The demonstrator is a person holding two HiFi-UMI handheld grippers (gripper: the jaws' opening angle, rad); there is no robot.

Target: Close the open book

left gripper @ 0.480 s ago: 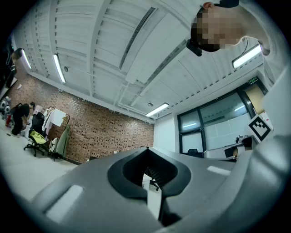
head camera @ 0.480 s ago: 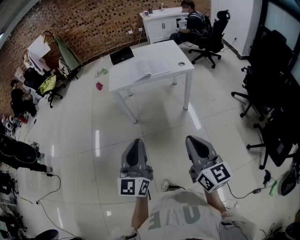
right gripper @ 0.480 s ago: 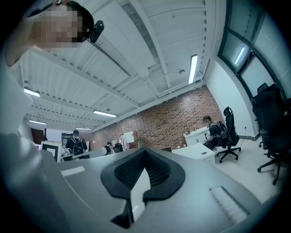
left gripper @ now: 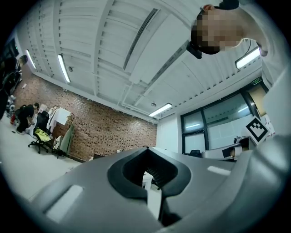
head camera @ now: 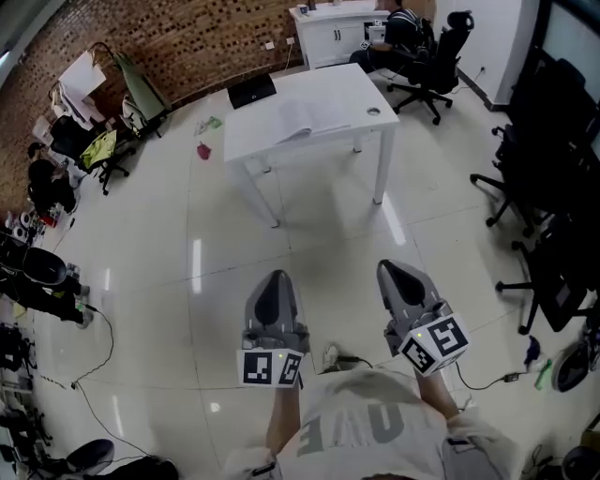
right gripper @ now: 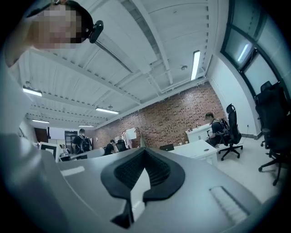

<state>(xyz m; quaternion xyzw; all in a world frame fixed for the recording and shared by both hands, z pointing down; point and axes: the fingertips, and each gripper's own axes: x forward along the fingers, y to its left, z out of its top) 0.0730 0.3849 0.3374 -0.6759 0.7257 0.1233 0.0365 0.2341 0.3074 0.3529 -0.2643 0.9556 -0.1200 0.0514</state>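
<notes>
The open book lies flat on a white table across the room, its pale pages facing up. Both grippers are held low in front of me, far short of the table. My left gripper points at the table with its jaws together and nothing in them; the left gripper view shows the same closed tips. My right gripper is beside it, shut and empty, and its tips meet in the right gripper view, where the table shows beyond them.
A black laptop sits on the table's far left corner. Black office chairs line the right side. A person sits at a white cabinet desk at the back. Clutter and chairs stand left; a cable crosses the tiled floor.
The table and book sit slightly higher and further right in the head view. Both grippers stay shut in much the same place.
</notes>
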